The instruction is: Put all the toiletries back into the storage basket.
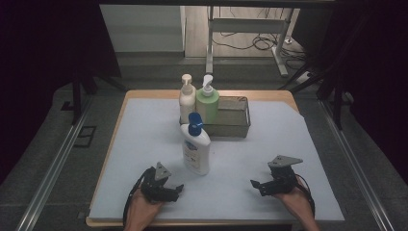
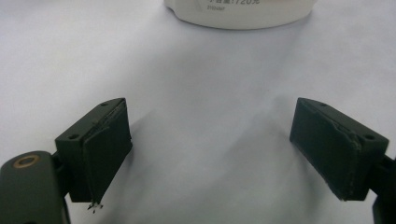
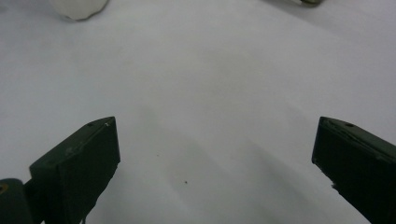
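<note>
A white bottle with a blue cap (image 1: 196, 144) stands upright on the pale mat (image 1: 144, 139), just in front of a metal tray (image 1: 236, 121). My left gripper (image 1: 179, 187) rests low at the near left, pointing right, just short of the bottle's base. In the left gripper view its jaws (image 2: 211, 116) stand wide open with bare mat between them, and the bottle's base (image 2: 238, 11) lies ahead. My right gripper (image 1: 253, 183) sits at the near right, pointing left. It is also wide open (image 3: 217, 135) over bare mat, with the bottle's base (image 3: 77, 7) far off.
Inside the tray's left end stand a cream pump bottle (image 1: 186, 98) and a green pump bottle (image 1: 208, 101). The mat covers a wooden table (image 1: 284, 94). Metal rails (image 1: 53, 168) run along both sides. A table frame and cables (image 1: 260, 43) lie beyond.
</note>
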`<state>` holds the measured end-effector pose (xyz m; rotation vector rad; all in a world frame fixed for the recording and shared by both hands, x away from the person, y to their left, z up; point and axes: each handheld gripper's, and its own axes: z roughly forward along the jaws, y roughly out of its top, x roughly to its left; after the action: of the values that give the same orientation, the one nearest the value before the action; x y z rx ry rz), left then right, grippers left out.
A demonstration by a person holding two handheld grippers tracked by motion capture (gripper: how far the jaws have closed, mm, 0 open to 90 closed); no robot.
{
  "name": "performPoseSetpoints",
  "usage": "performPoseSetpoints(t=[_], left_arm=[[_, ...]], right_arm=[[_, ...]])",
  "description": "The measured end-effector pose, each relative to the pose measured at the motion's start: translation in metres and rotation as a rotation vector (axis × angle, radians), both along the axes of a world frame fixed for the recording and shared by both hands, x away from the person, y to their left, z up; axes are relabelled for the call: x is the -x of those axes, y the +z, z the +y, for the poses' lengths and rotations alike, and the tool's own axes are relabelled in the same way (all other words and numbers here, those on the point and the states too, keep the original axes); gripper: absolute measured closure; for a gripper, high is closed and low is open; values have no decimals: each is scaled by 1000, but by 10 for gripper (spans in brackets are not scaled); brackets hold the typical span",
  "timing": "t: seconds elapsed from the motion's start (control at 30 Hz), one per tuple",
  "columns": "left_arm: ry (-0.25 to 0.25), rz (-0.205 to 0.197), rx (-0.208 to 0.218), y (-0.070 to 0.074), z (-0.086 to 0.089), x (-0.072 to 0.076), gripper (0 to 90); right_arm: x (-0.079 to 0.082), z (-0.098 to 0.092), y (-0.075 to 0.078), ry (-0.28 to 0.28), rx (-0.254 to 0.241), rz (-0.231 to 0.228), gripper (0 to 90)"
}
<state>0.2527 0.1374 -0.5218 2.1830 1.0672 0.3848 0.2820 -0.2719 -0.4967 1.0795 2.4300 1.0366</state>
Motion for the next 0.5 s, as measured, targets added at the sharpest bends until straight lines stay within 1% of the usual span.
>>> performPoseSetpoints(t=[0.23, 0.33, 0.5], left_arm=[[2, -4, 2, -1, 0, -1, 122], [3, -3, 3, -1, 0, -1, 122], [3, -3, 4, -1, 0, -1, 122]], right_arm=[[0, 10, 8, 30, -8, -20, 0], [0, 15, 12, 49, -10, -17, 0], [-1, 24, 20, 74, -14, -28, 0]])
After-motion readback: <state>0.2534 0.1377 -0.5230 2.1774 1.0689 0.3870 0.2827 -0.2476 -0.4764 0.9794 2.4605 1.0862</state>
